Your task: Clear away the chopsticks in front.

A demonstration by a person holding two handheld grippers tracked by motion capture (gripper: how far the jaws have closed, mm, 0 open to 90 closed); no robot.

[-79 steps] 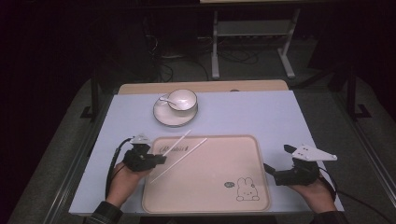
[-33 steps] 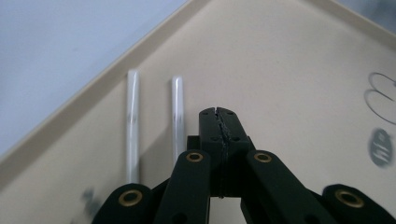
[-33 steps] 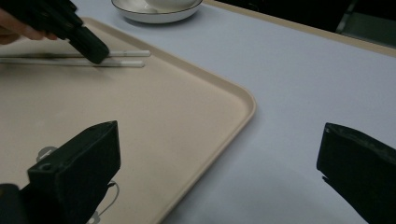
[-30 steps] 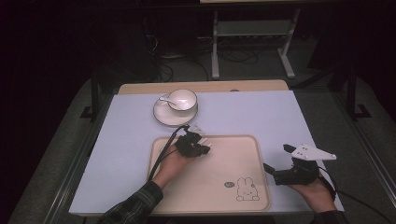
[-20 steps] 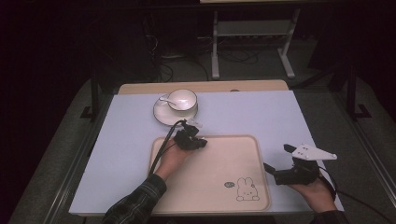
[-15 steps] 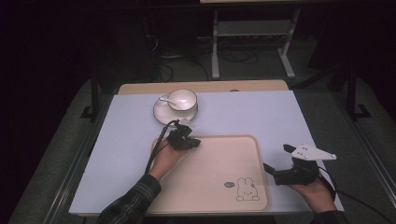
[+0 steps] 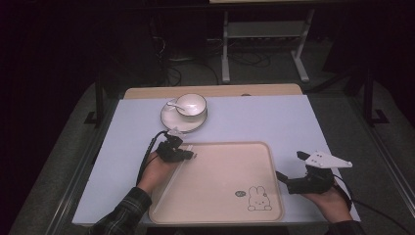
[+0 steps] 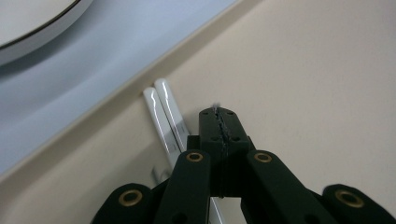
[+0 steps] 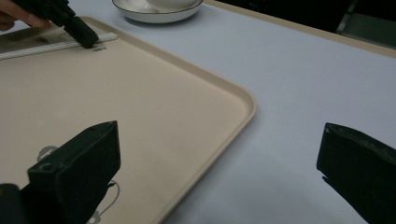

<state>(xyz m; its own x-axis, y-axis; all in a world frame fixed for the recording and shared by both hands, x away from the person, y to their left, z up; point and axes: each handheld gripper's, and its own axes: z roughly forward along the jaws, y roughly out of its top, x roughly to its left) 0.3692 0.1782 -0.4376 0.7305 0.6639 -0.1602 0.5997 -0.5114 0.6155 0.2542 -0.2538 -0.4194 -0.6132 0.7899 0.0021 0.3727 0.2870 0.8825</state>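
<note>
My left claw [image 7: 192, 155] sits low over the tray's [image 7: 274, 196] far left corner, and in the left gripper view its jaws are pressed fully together at the tips. The chopsticks [image 8: 164, 116] lie side by side along the tray's left rim, their ends poking out just past the jaw tips; the pair runs back under the claw, and I cannot tell whether the shut jaws pinch them or merely rest on top. From the right gripper view the left claw tip [image 9: 84, 33] touches down right on the white sticks [image 9: 56, 44], which lie flat on the tray floor.

My right claw [image 7: 288, 177] hovers wide open off the tray's near right corner, holding nothing, jaws well apart with bare tabletop [image 7: 293, 117] between them.

Beyond the tray, near the tabletop's far edge, the saucer [image 7: 171, 121] carries a cup [image 7: 191, 104] with a spoon [image 7: 172, 104] beside it, untouched.

I judge I'm at the step of settling the chopsticks in the tray, tucked against the left rim. If they are set, the next move calls for lifting the left claw straight up, slowly, so the sticks don't roll or drag apart. If the jaws are pinching, I'd need to ease them open first. After that, the cup and saucer look like the likely next pick, close by the left claw.
</note>
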